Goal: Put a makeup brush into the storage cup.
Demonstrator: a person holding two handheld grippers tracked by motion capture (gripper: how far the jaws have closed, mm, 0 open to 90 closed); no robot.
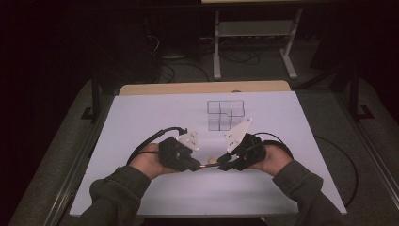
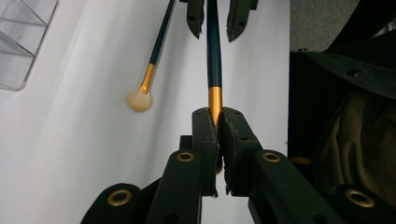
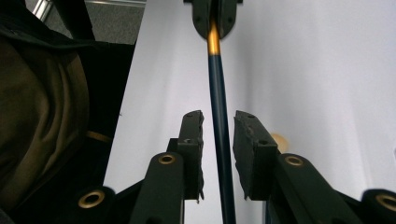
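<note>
Both hands face each other low over the table (image 1: 141, 197), the left gripper (image 2: 218, 116) clamped on the makeup brush's (image 2: 214, 56) gold ferrule, the right gripper's (image 3: 218, 122) jaws apart, seemingly clear of its dark handle.

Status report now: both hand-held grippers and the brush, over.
Left hand-held gripper shut on brush at its gold ferrule. Right hand-held gripper open around the handle. Second brush lies apart, nothing blocking.

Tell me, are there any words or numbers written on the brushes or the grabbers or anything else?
None: no words, numbers or signs can be read anywhere.
The held brush has a plain dark handle and gold band.
The second brush lying on the table is plain too.
The left gripper, right gripper and clear organizer carry no label.
</note>
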